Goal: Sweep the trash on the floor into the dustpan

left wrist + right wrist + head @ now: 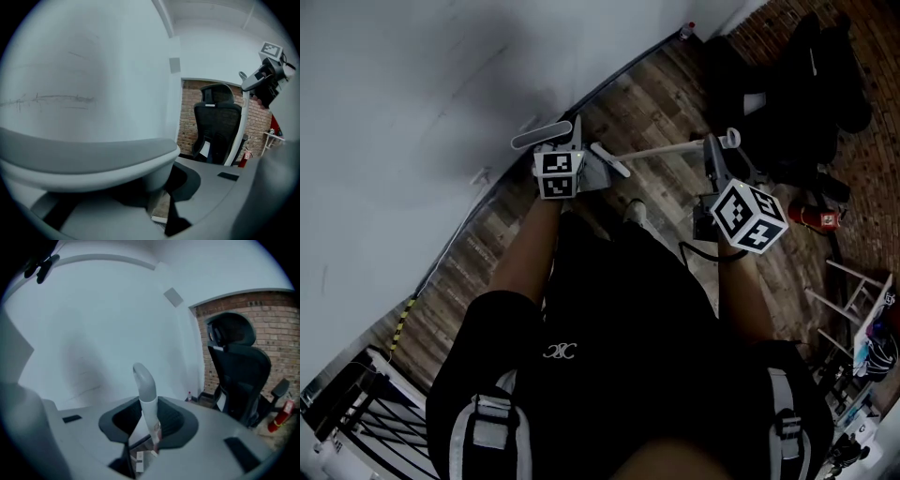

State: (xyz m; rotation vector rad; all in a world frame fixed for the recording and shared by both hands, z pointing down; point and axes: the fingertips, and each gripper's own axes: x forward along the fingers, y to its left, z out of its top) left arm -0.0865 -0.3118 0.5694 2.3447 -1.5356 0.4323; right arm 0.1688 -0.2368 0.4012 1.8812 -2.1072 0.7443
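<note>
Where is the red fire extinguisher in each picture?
Head view: fire extinguisher on the floor, right side.
Left gripper view: it sits low right, beside the black chair.
Right gripper view: lower right edge.
Shared landmark: the brick wall near it.

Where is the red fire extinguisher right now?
In the head view, the fire extinguisher is on the wooden floor at the right, just beyond the right gripper, beside the black office chair.

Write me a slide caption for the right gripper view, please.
Right tool clamped on a grey-tipped white handle, facing a white wall, black office chair nearby.
</note>
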